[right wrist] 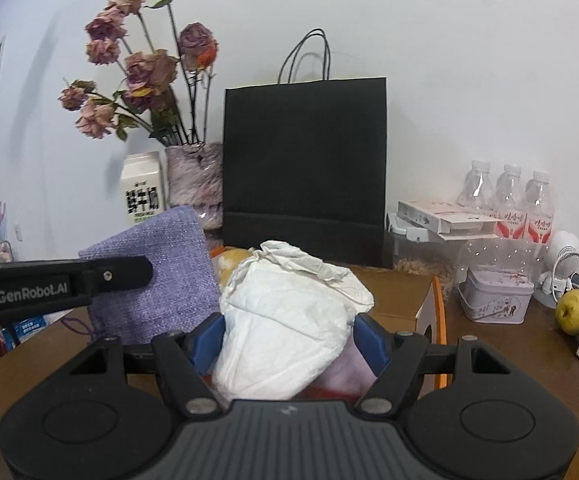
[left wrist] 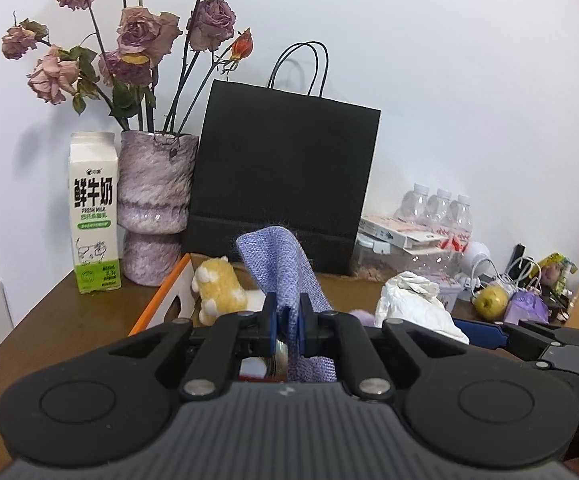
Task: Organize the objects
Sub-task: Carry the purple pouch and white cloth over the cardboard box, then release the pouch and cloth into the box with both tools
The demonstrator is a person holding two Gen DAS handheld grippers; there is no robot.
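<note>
My left gripper (left wrist: 288, 322) is shut on a purple knitted cloth (left wrist: 279, 264), which stands up between its blue pads. In the right wrist view the same purple cloth (right wrist: 169, 276) hangs flat behind the left gripper's black finger (right wrist: 101, 276). My right gripper (right wrist: 289, 340) is shut on a crumpled white bundle (right wrist: 289, 320), its blue pads pressing on both sides; in the left wrist view that white bundle (left wrist: 413, 304) shows at the right. Both held things hang above an open cardboard box (left wrist: 169, 292) with an orange edge, where a yellow plush toy (left wrist: 219, 288) lies.
A black paper bag (left wrist: 285, 176) stands behind the box against the white wall. Left of it are a vase of dried roses (left wrist: 153, 204) and a milk carton (left wrist: 94, 212). To the right stand water bottles (right wrist: 509, 196), a purple tin (right wrist: 497, 296), a yellow-green apple (right wrist: 575, 312) and cables.
</note>
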